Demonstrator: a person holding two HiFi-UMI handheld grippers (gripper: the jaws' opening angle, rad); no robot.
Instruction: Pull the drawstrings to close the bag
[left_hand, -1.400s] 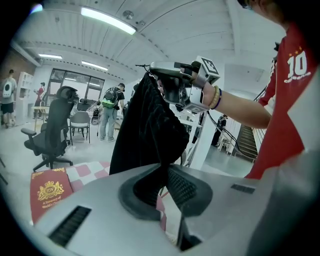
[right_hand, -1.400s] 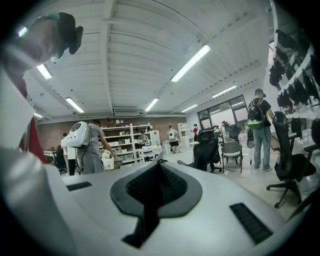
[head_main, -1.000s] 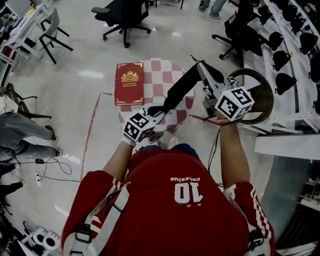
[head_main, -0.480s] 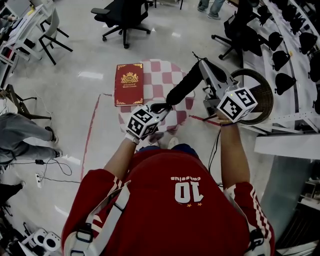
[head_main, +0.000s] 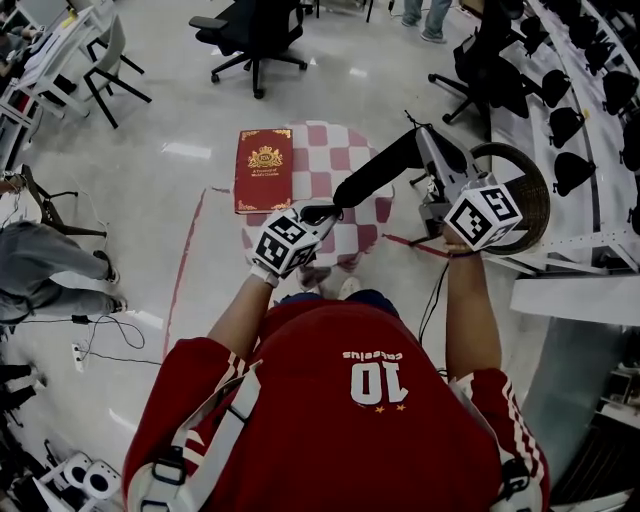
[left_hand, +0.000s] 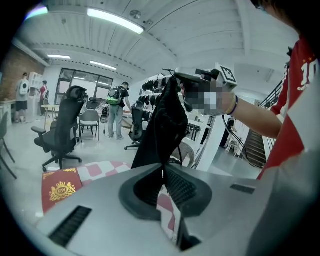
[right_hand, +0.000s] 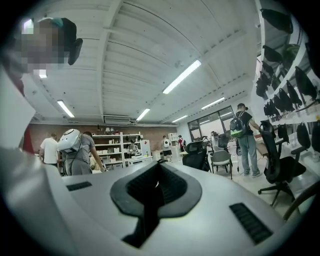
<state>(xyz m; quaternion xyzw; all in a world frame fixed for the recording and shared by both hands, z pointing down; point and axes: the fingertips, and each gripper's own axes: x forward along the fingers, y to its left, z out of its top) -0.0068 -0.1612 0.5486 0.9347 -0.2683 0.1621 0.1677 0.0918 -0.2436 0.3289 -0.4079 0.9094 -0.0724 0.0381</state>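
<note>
Bag (head_main: 378, 168), all black, perhaps swallows its drawstrings.

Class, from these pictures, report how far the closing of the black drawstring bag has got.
Done: the right gripper is shut on one end of the black cloth bag, held up over the red-and-white checked cloth. In hand: the left gripper has just been closing its jaws on the other end. Left: pulling apart; the mouth's state cannot be seen.
</note>
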